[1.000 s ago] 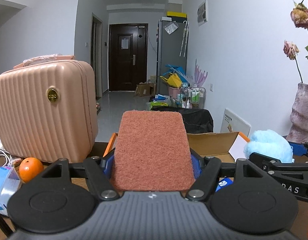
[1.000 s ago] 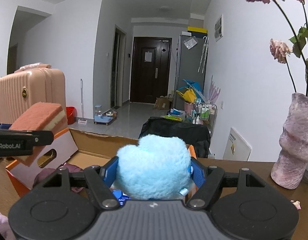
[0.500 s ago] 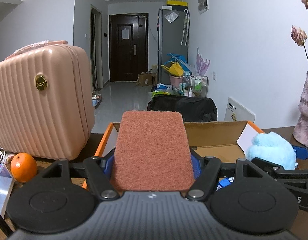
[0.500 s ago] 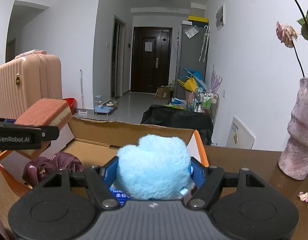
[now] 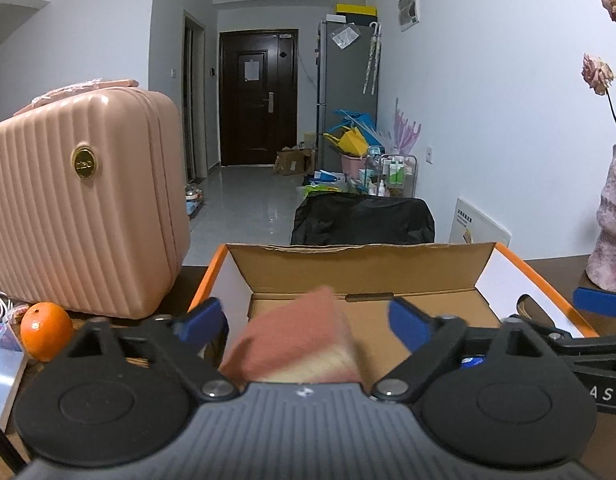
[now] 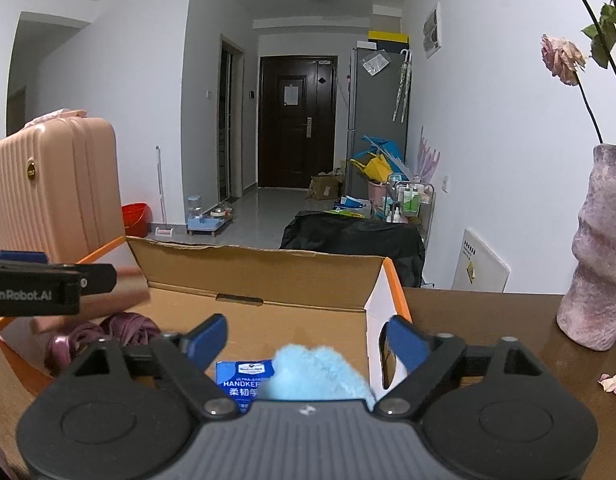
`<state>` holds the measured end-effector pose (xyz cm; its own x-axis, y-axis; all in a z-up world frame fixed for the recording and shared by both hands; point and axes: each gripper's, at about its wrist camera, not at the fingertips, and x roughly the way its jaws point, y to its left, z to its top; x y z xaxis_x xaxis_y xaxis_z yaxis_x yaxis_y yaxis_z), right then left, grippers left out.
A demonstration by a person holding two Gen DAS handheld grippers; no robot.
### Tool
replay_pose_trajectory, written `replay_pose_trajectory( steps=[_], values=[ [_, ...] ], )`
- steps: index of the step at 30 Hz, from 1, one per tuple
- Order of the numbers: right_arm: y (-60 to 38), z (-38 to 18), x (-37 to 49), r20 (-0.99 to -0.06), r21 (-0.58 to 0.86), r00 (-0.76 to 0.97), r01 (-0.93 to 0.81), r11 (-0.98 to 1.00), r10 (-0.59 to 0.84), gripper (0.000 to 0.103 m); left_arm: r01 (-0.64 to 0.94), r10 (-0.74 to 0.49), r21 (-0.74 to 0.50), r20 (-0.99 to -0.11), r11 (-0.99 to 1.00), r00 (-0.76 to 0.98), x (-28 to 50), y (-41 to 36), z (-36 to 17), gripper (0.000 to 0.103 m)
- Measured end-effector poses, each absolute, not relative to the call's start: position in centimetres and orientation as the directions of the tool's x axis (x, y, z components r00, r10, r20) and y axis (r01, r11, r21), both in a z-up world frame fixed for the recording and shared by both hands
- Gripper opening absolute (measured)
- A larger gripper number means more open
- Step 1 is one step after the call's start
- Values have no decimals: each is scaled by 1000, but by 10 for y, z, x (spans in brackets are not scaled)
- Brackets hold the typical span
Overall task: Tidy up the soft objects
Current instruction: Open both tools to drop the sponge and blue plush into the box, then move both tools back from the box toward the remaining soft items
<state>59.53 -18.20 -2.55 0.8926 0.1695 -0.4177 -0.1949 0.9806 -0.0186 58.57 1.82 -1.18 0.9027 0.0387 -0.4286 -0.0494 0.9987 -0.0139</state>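
Both grippers hang over an open cardboard box [image 5: 359,268] with orange edges. My left gripper [image 5: 308,320] has its jaws opening; the reddish scouring sponge [image 5: 296,340] drops blurred between the blue pads, clear of both. My right gripper [image 6: 306,336] is also opening, and the fluffy light-blue soft toy [image 6: 315,372] falls away below its pads onto a blue handkerchief pack [image 6: 240,376] in the box [image 6: 268,272]. A purple cloth bundle [image 6: 108,332] lies at the box's left side. The left gripper's finger [image 6: 48,280] shows at the left of the right wrist view.
A pink ribbed suitcase [image 5: 80,216] stands left of the box, with an orange [image 5: 46,330] at its foot. A mottled pink vase [image 6: 599,256] with dried roses stands on the brown table [image 6: 487,320] to the right. A black chair back [image 5: 363,216] rises behind the box.
Both grippers have gone from shut to open. The sponge has dropped out of the left jaws and the blue toy out of the right jaws, down toward the box.
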Motion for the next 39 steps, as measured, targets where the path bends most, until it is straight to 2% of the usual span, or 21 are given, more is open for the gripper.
replay_pose_trajectory(
  steps=[3, 27, 39],
  values=[
    [-184, -26, 595, -416, -14, 894, -188, 982, 165, 100, -69, 55, -17, -427, 998, 903, 585, 19, -12, 103],
    [-184, -27, 593, -413, -13, 899, -167, 986, 146, 101, -97, 70, -39, -436, 995, 897, 583, 24, -11, 103],
    [-187, -25, 582, -398, -16, 907, -159, 987, 140, 101, -95, 69, -46, -403, 994, 913, 568, 23, -1, 103]
  ],
)
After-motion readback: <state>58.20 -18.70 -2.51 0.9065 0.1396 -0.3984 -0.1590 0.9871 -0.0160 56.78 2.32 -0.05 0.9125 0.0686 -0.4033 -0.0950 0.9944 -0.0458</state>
